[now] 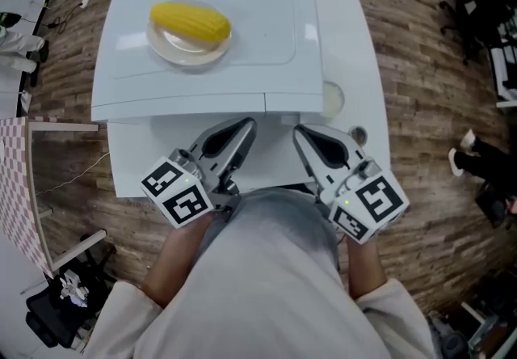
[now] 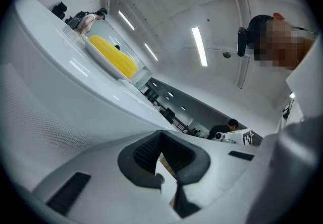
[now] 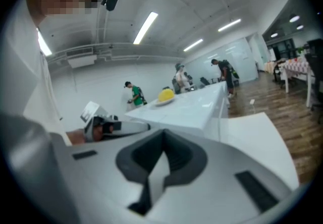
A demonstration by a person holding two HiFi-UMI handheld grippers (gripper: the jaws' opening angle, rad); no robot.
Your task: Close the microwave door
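Note:
The white microwave stands on a white table, seen from above, so its front face and door are hidden. A yellow corn cob lies on a clear plate on its top. Both grippers hang close to my body before the microwave's front edge. My left gripper and right gripper are shut on nothing, tips pointing at the microwave. In the left gripper view the left gripper looks up along the microwave to the corn cob. The right gripper faces the microwave.
The table juts out right of the microwave, with a round mark and a small disc on it. Wooden floor surrounds it. Several people stand far behind. A checked cloth lies at left.

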